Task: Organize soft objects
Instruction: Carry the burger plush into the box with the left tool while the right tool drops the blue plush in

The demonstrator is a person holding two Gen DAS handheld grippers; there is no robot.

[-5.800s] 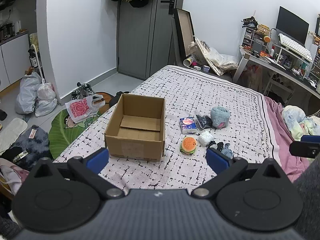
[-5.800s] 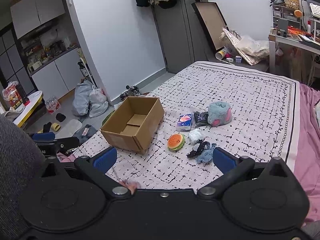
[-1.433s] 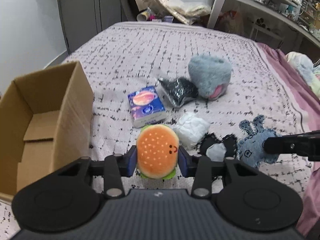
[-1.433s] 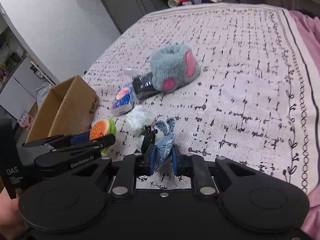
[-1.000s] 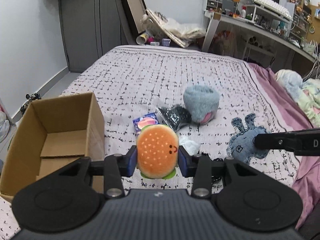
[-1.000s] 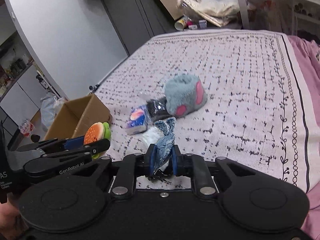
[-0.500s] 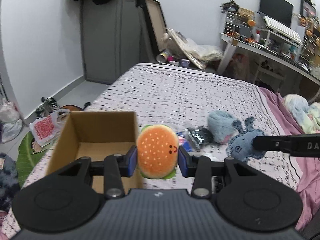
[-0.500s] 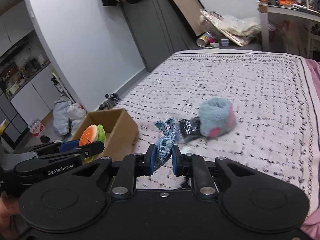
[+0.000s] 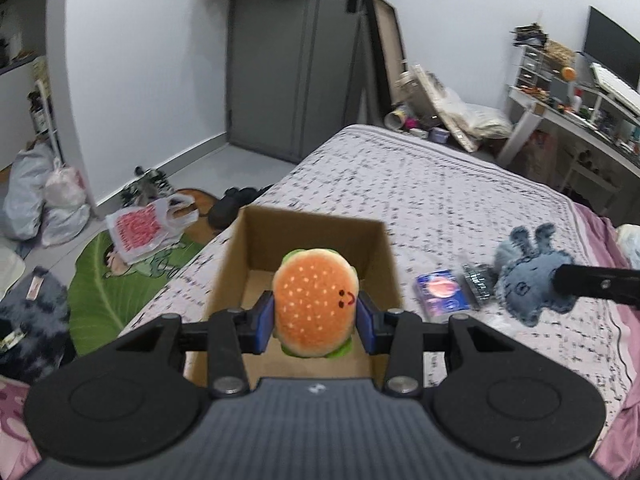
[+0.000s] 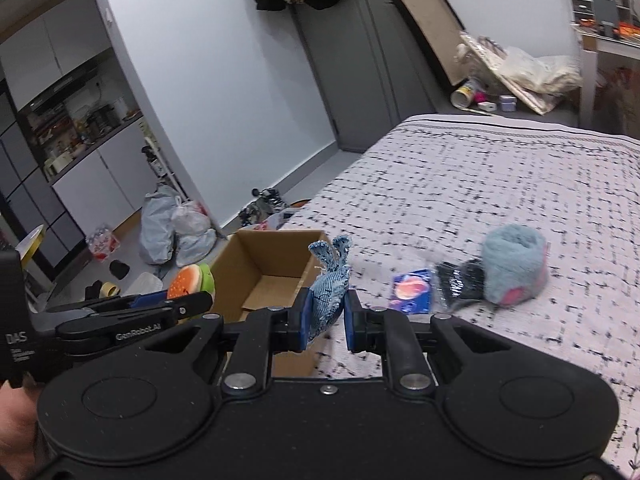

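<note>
The left tongs (image 9: 316,318) squeeze a soft burger toy (image 9: 315,302) between their blue pads, part way open around it. The burger hangs in the air over the open cardboard box (image 9: 308,236), which sits on the bed (image 9: 440,196) near its edge.

The right tongs (image 10: 326,320) are pinched almost all the way together on a blue bunny toy (image 10: 330,280) (its two ears stick up). It is up in the air too, just beside the box.

On the bed lie a fluffy blue toy (image 10: 514,268) with pink spots, a shiny black packet (image 10: 458,280) touching it, and a small tissue pack (image 10: 412,290) close by. They are on the right side of the box.
</note>
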